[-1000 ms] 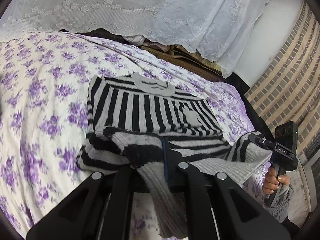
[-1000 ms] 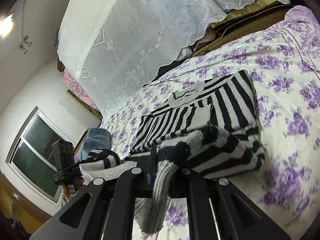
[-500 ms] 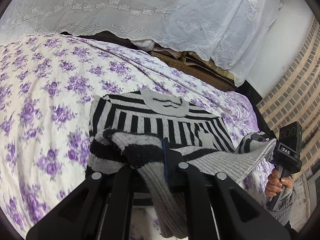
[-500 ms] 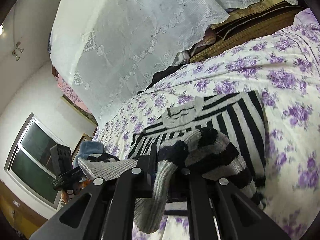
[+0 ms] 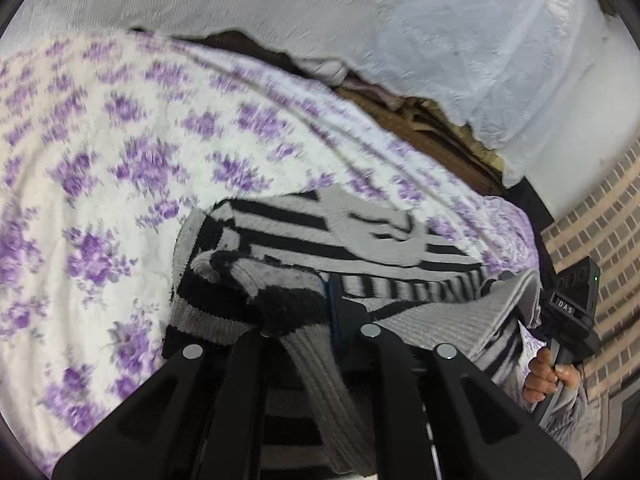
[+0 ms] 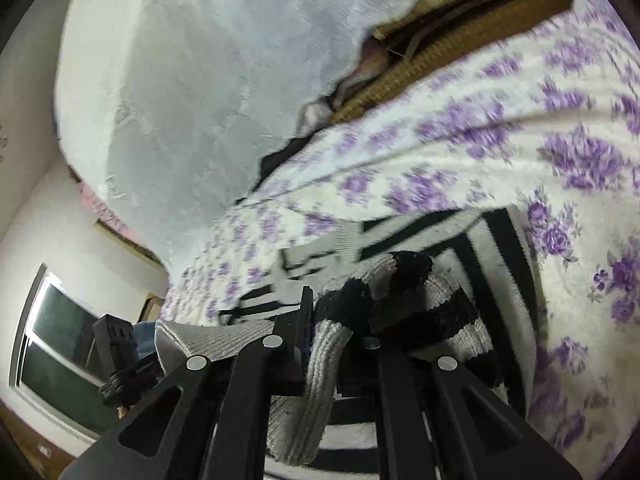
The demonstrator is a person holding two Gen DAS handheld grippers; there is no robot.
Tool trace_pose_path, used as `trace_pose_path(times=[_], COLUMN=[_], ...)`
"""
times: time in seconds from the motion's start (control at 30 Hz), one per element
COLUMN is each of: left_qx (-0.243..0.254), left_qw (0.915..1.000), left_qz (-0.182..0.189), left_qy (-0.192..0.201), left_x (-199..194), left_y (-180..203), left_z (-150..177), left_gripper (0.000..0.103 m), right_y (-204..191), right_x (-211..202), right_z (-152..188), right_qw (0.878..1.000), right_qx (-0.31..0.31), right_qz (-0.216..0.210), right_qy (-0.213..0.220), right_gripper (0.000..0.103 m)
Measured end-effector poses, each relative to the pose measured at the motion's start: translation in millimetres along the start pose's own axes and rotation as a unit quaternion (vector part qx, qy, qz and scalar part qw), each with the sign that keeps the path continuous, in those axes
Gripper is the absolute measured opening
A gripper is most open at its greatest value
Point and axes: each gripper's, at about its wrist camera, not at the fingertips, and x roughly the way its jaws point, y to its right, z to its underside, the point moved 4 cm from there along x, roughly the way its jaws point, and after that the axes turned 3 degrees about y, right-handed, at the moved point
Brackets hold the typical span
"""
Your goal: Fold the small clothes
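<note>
A black-and-grey striped knit sweater (image 5: 360, 248) lies flat on the purple-flowered bedspread (image 5: 120, 160), its grey collar at the far end. My left gripper (image 5: 320, 304) is shut on a bunched fold of the sweater's near edge, and knit hangs down between the fingers. My right gripper (image 6: 332, 316) is shut on the other corner of the same edge of the sweater (image 6: 492, 248). The lifted grey edge stretches between the two grippers and overlaps the striped body. In the left wrist view the right gripper's body (image 5: 572, 308) shows at the right, held by a hand (image 5: 544, 376).
White lace cloth (image 5: 280, 8) hangs over stacked brown bedding at the back of the bed. A brick-pattern wall (image 5: 600, 220) stands on the right. In the right wrist view a window (image 6: 60, 340) is at the lower left, past the bedspread (image 6: 480, 140).
Both grippers have carried the sweater's near edge forward over its body toward the collar. Less of the striped front shows now, and the view is blurred by motion.
</note>
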Motion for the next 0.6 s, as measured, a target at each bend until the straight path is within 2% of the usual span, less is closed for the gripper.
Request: trace_pose_path(times=[0.1, 0.2, 0.27, 0.33, 0.37, 0.4, 0.43, 0.47, 0.53, 0.6], left_qx=[-0.029, -0.047, -0.056, -0.061, -0.063, -0.063, -0.062, -0.062, -0.060, -0.054], left_qw=[0.9994, 0.9985, 0.9979, 0.9974, 0.9973, 0.9973, 0.9971, 0.9964, 0.9939, 0.9918], left_qz=[0.001, 0.021, 0.031, 0.037, 0.036, 0.032, 0.023, 0.022, -0.003, -0.023], left_qy=[-0.020, -0.019, -0.009, 0.001, 0.008, 0.017, 0.036, 0.053, 0.092, 0.113], left_x=[26, 31, 24, 14, 9, 2, -9, -19, -42, -57], left_y=[-19, -28, -28, -28, -28, -29, -30, -31, -34, -36], left_z=[5, 5, 1, 0, 0, -1, -2, -3, -8, -10], left_gripper=[0.010, 0.011, 0.013, 0.018, 0.028, 0.048, 0.056, 0.064, 0.076, 0.078], right_y=[24, 39, 38, 36, 34, 32, 28, 23, 16, 9], right_x=[16, 24, 23, 19, 14, 8, -4, -12, -31, -42], right_z=[1, 1, -2, -2, -2, -3, -5, -6, -11, -12], right_qw=[1.000, 0.999, 0.999, 0.999, 0.998, 0.998, 0.998, 0.998, 0.998, 0.997], right_qx=[0.017, 0.044, 0.048, 0.053, 0.056, 0.056, 0.048, 0.040, 0.022, -0.003], right_qz=[0.022, 0.014, 0.001, -0.011, -0.016, -0.019, -0.022, -0.022, -0.016, 0.000], right_qy=[-0.007, -0.009, -0.002, -0.001, 0.005, 0.012, 0.026, 0.035, 0.063, 0.080], right_gripper=[0.009, 0.007, 0.011, 0.024, 0.029, 0.039, 0.048, 0.051, 0.053, 0.052])
